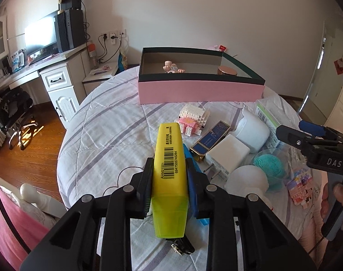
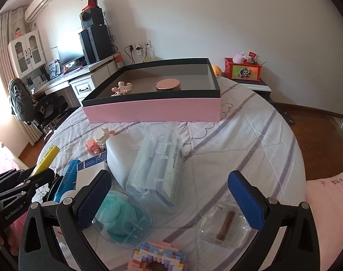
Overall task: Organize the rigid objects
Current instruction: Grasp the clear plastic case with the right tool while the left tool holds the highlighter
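Nearest item: one left gripper (image 1: 169,178), fingers clamped on both sides of one yellow highlighter (image 1: 170,174), which stands clear above the bedcover with its barcode label facing up.

One bed (image 1: 108,135), round-edged, white cover with grey stripes; bears all loose stock.

One pink box (image 2: 153,109) with dark rim, open-topped, at the far side of the bed. Contents: one small figurine (image 2: 121,88), one round copper-lidded jar (image 2: 168,85).

One right gripper (image 2: 169,194), fingers spread wide, nothing between the pads; hovers over the near clutter.

Loose stock on the cover, between box and grippers:
- one clear-packed toothbrush set (image 2: 157,169)
- one white case (image 2: 117,158), touching that pack
- one teal silicone brush (image 2: 117,212) in a clear shell
- one clear packet (image 2: 225,225) holding a brown stick
- one white charger plug (image 1: 225,155)
- one blue-and-gold box (image 1: 211,140), just beside the plug
- two block models: one white-pink (image 1: 192,119), one pastel (image 2: 157,256)
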The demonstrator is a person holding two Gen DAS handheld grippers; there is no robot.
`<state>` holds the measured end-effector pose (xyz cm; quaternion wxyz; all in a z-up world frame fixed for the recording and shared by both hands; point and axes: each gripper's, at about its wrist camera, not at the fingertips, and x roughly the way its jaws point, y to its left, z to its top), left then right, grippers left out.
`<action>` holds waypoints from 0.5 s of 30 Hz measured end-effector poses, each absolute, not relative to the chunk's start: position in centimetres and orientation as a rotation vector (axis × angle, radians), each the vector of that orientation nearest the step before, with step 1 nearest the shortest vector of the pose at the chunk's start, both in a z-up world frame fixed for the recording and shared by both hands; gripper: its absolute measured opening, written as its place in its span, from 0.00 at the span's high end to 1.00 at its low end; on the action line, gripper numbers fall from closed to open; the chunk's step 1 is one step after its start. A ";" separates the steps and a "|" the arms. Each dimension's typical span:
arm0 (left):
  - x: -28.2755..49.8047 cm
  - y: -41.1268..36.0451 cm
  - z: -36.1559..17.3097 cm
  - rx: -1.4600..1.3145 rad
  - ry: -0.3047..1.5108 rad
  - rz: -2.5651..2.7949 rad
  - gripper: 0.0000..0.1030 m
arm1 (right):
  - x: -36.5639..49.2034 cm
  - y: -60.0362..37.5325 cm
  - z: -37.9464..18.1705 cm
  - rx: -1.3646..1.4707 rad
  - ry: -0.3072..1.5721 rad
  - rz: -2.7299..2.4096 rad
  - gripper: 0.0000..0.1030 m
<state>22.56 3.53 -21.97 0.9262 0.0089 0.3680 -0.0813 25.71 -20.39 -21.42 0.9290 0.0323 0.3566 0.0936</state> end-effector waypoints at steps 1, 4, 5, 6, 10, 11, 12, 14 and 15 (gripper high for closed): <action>22.7 3.6 -21.9 0.016 0.753 -0.168 0.74 | 26.1 -20.2 -21.6 0.054 0.734 0.182 0.01; 23.0 3.6 -21.9 0.013 0.754 -0.163 0.74 | 26.8 -20.3 -22.0 0.037 0.752 0.151 0.38; 23.2 3.6 -21.9 0.011 0.756 -0.163 0.74 | 27.0 -20.3 -22.1 0.038 0.762 0.158 0.49; 23.4 3.6 -21.9 0.009 0.761 -0.163 0.74 | 27.2 -20.3 -22.3 0.034 0.773 0.166 0.52; 24.0 3.2 -22.0 0.012 0.766 -0.165 0.74 | 28.2 -20.2 -23.4 0.022 0.815 0.192 0.53; 24.2 3.1 -22.0 0.013 0.767 -0.170 0.74 | 28.5 -20.0 -23.6 0.018 0.822 0.201 0.57; 24.4 2.9 -21.9 0.016 0.767 -0.171 0.74 | 28.7 -20.0 -23.8 0.017 0.826 0.215 0.66; 24.7 2.7 -21.7 0.020 0.763 -0.173 0.74 | 28.9 -19.8 -24.0 0.008 0.826 0.237 0.67; 24.8 2.6 -21.5 0.023 0.758 -0.174 0.74 | 28.9 -19.8 -23.9 0.004 0.822 0.240 0.68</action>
